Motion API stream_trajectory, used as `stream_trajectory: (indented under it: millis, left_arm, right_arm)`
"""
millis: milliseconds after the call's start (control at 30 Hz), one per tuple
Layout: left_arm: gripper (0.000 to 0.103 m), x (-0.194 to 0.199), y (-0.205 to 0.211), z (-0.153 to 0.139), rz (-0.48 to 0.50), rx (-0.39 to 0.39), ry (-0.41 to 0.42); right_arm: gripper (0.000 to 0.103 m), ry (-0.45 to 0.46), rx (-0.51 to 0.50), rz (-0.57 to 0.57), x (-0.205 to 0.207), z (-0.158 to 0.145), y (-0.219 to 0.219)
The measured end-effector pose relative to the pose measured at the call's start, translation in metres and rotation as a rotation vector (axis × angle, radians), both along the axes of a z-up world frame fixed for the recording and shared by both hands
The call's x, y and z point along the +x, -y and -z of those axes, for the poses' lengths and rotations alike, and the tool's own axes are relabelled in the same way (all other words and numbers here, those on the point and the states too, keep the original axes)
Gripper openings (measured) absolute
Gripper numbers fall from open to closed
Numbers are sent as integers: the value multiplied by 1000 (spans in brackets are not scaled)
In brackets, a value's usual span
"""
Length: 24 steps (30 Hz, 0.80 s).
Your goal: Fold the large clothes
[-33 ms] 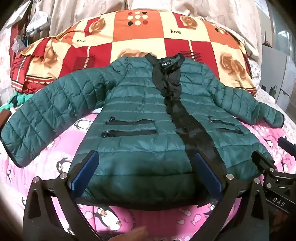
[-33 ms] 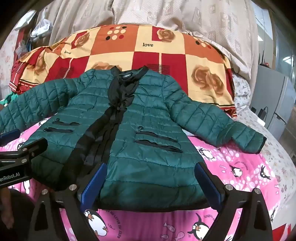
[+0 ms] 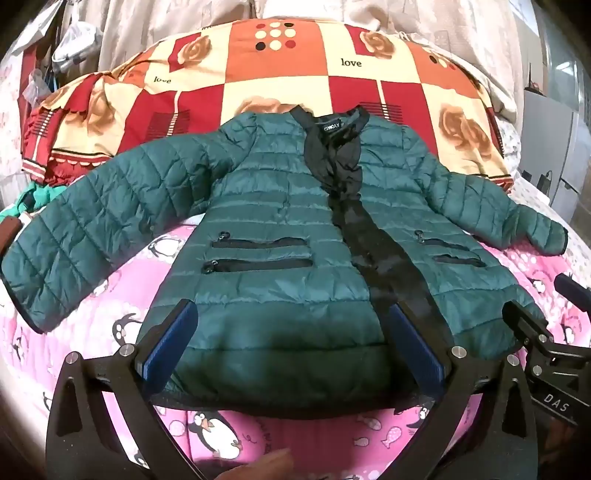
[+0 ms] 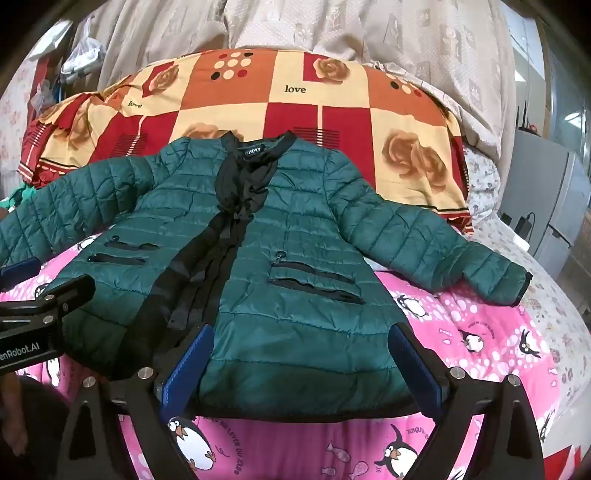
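Note:
A dark green quilted puffer jacket (image 3: 280, 229) with a black front placket lies flat, front up, on the bed, sleeves spread to both sides; it also shows in the right wrist view (image 4: 295, 258). My left gripper (image 3: 291, 347) is open, its blue-padded fingers (image 3: 170, 343) hovering over the left half of the hem. My right gripper (image 4: 301, 363) is open over the right half of the hem, blue fingers (image 4: 188, 365) spread wide. Each gripper shows at the edge of the other's view. Neither holds anything.
A pink penguin-print blanket (image 4: 480, 332) covers the bed under the jacket. A red, orange and cream checked quilt (image 3: 295, 74) is heaped behind the collar. Beige curtains (image 4: 332, 26) hang at the back. A grey cabinet (image 4: 546, 199) stands to the right.

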State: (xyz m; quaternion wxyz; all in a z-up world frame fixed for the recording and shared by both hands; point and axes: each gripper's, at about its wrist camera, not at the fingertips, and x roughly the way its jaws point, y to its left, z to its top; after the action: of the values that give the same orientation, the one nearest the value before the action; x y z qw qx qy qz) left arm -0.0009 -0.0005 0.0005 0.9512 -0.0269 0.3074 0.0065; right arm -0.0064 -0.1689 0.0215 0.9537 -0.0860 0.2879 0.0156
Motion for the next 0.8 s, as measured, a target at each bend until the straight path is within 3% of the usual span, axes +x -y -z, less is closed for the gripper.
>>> stream_trajectory:
  millis: [800]
  left_arm:
    - [103,3,-3,5,-2,-11,-27]
  right_arm:
    - [94,-10,5,-8,-2,3,-1]
